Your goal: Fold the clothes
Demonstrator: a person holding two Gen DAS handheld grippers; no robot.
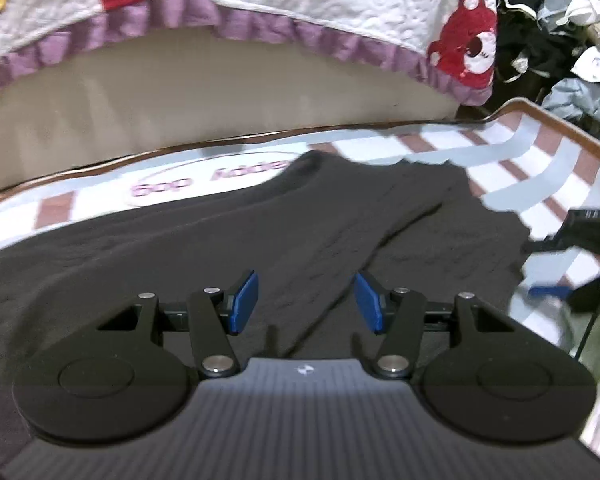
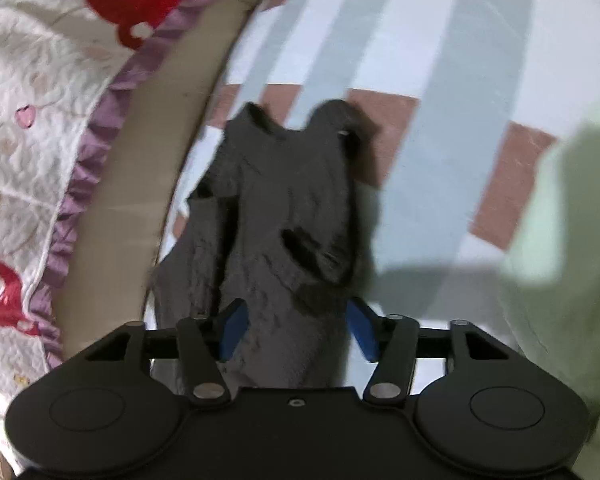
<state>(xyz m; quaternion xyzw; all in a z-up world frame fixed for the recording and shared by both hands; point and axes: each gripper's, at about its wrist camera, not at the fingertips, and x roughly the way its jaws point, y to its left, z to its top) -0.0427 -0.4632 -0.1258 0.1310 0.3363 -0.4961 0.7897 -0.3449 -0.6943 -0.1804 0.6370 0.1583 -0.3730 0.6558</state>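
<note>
A dark grey knit garment [image 1: 300, 232] lies spread on a striped mat [image 1: 540, 160]. My left gripper [image 1: 306, 300] hovers over it, its blue pads [image 1: 244, 300] apart with nothing pinched between them. In the right wrist view the same garment [image 2: 284, 208] looks bunched and narrow, running away from me over the mat [image 2: 440, 80]. My right gripper [image 2: 296, 328] straddles its near end with the jaws wide; cloth sits between the pads [image 2: 362, 328], with a gap on the right side. The right gripper's blue pad [image 1: 548, 291] also shows at the edge of the left wrist view.
A white quilt [image 1: 300, 0] with red bears and a purple frill hangs over a beige bed side beyond the mat. A pile of mixed clothes [image 1: 560, 40] lies at the far right. Pale green fabric [image 2: 560, 200] fills the right side of the right wrist view.
</note>
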